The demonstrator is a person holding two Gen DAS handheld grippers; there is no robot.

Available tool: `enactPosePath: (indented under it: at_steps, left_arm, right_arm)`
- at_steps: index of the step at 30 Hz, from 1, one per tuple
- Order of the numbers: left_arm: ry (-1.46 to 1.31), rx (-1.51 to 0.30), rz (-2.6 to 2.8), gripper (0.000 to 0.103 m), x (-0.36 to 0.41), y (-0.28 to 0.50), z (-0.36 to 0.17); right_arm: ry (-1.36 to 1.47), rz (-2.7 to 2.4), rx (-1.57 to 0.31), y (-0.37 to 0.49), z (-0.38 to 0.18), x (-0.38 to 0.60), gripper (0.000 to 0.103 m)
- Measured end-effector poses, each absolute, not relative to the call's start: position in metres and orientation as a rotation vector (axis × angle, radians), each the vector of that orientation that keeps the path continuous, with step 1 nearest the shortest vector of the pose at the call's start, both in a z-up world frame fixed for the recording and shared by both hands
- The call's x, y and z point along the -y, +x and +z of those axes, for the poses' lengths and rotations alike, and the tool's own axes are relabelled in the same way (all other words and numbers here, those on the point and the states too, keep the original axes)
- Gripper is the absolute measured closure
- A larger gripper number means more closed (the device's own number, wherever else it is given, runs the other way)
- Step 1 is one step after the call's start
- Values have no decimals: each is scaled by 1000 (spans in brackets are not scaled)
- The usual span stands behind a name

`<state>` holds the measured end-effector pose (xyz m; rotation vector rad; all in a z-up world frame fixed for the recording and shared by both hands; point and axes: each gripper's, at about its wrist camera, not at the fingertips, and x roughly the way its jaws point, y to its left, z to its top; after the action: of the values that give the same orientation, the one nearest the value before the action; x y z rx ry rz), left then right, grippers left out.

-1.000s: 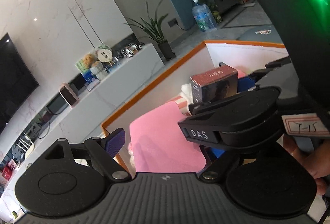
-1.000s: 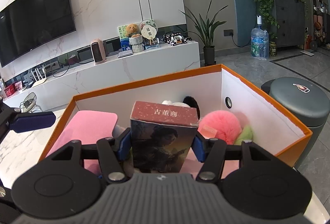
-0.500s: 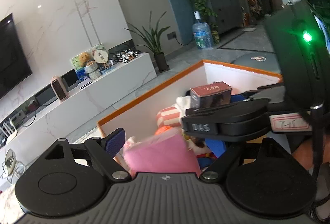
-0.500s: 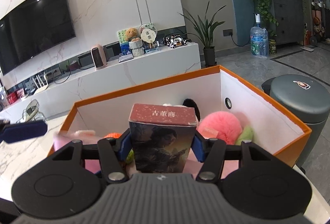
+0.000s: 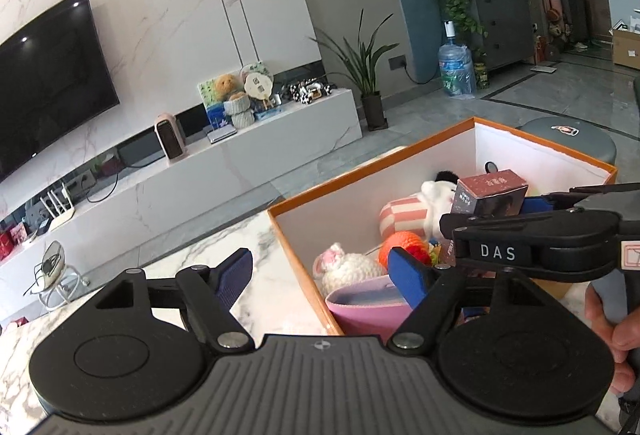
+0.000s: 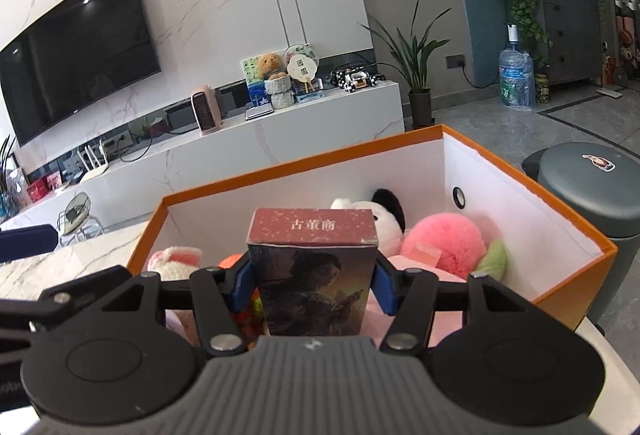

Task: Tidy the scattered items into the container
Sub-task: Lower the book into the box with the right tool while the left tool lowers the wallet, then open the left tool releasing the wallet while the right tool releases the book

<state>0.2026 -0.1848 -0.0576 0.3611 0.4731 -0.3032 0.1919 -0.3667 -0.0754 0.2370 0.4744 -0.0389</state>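
Right gripper [image 6: 314, 285] is clamped on a dark printed carton with a red top [image 6: 314, 267], both blue pads pressed against its sides, holding it upright above the near half of the orange container [image 6: 576, 267]. Left gripper [image 5: 320, 277] has its jaws apart with nothing pinched between them; they have just been closing a little. Its left blue pad sits over the marble counter [image 5: 224, 251] and its right pad over the container's near-left corner, above a pink pouch [image 5: 372, 309] that stands against the left wall. In the left wrist view, a white and pink knitted toy [image 5: 348, 267] lies at 12 o'clock from the pouch, an orange knitted ball [image 5: 402, 249] at 1 o'clock, and a pink-striped cushion [image 5: 404, 221] beyond that. In the right wrist view, a black-and-white plush [image 6: 380, 215] rests at 1 o'clock from the carton and a fluffy pink ball [image 6: 444, 245] at 3 o'clock, both inside the container. A person's hand [image 5: 612, 335] grips the right handle at the left view's right edge.
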Motion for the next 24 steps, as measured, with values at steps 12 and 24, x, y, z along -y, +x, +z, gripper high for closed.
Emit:
enactPosePath:
  at_steps: [12, 24]
  left_arm:
    - [390, -476, -301, 14, 186, 201, -67]
    - [369, -476, -305, 14, 183, 202, -67]
  right_arm:
    - [240, -21, -465, 190, -74, 366, 31]
    - [245, -80, -398, 184, -71, 369, 60]
